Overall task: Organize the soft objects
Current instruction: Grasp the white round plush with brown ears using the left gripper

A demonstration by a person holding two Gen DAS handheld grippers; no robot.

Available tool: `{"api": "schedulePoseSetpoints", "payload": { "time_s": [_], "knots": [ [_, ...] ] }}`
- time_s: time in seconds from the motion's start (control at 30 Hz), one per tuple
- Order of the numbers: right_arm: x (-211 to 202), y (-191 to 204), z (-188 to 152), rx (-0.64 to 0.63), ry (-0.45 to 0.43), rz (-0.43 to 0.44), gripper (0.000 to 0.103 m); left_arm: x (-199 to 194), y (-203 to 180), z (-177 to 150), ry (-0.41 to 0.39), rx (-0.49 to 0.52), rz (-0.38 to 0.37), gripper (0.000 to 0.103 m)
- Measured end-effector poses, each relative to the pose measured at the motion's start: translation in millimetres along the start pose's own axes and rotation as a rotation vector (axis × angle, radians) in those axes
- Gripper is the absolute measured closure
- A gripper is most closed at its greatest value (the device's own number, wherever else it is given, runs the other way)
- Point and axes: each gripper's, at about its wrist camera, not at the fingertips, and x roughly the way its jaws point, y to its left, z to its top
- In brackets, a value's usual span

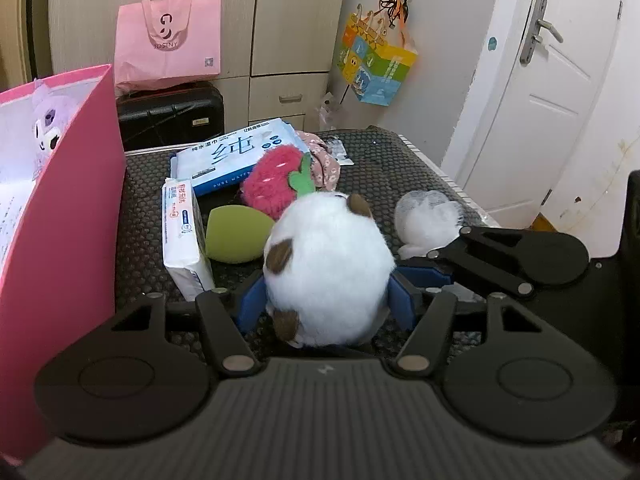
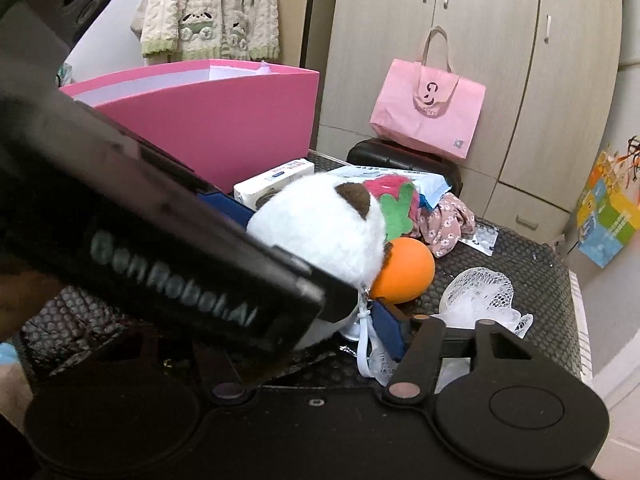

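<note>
A round white plush toy (image 1: 328, 268) with brown patches sits on the black dotted mat (image 1: 384, 160). My left gripper (image 1: 325, 294) is shut on it, a blue pad pressed into each flank. In the right wrist view the left gripper's black body crosses the picture and hides most of my right gripper (image 2: 326, 330). Only one of its blue fingers (image 2: 387, 334) shows, beside the white plush toy (image 2: 320, 232) and under an orange ball (image 2: 404, 276). A pink open box (image 1: 60, 208) at the left holds a purple plush (image 1: 48, 128).
Behind the toy lie a red strawberry plush (image 1: 272, 184), a green egg-shaped sponge (image 1: 236, 236), a tissue pack (image 1: 182, 236), a wet-wipes pack (image 1: 236, 156) and floral cloth (image 1: 324, 164). A white mesh puff (image 1: 428, 220) lies at the right. A pink paper bag (image 1: 168, 40) stands on a black suitcase (image 1: 172, 116).
</note>
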Motion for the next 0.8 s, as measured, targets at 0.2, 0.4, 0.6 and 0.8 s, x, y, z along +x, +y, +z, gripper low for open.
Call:
{"api": "schedulePoseSetpoints", "payload": {
  "time_s": [0.2,0.4,0.6,0.8],
  "knots": [
    [-17,6,7,-0.016,-0.018,0.03,0.043,-16,5,7,0.025,-0.063,-0.041,0.04],
    [-26,15,9,-0.004,-0.006,0.065,0.043,-29,6,6,0.062,-0.071,-0.032,0.041],
    [-32,20,10,0.037,0.017,0.108,0.043,-40,15,3,0.1,-0.097,-0.064,0.041],
    [-38,24,12,0.081,0.049,0.158,0.043,-54,21,-1,0.137,-0.115,-0.101,0.041]
  ]
}}
